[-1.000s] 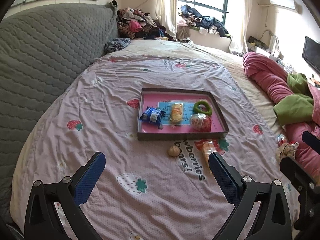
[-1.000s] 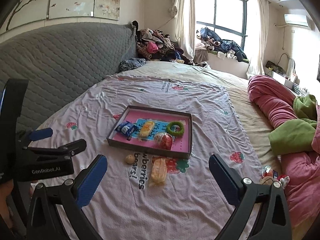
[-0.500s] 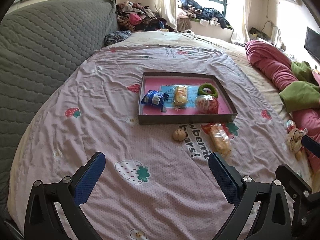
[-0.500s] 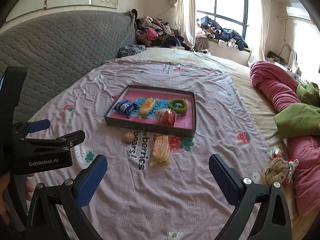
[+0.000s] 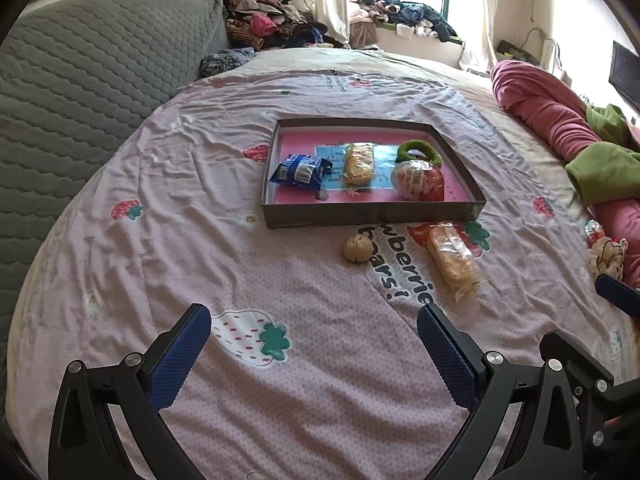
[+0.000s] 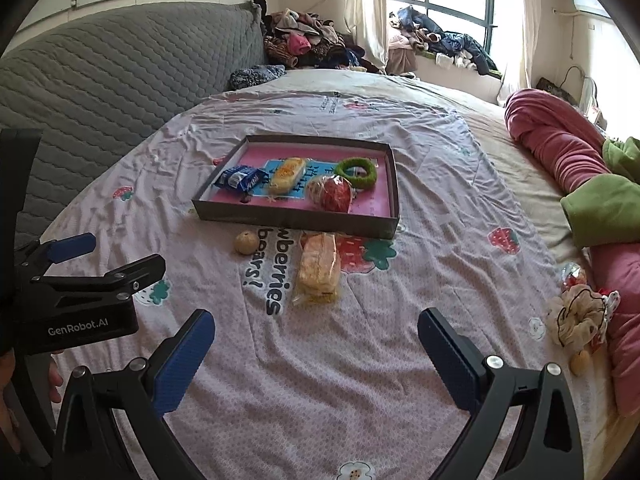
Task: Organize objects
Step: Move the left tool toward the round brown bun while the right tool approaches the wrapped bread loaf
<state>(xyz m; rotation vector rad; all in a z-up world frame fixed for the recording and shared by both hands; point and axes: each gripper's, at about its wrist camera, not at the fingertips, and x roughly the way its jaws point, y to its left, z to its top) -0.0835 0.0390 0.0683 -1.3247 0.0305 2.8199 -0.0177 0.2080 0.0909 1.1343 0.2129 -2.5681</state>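
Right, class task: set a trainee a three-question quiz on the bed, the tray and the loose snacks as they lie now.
1. True or false: the green ring lies outside the tray.
2. Which loose item lies nearer the left gripper side: A) the small round nut, B) the wrapped bread?
3. Fill in: both sets of jaws, including the right gripper, stand ____ and hold nothing.

Key: 1 false, it lies inside the tray; 2 A; 3 open.
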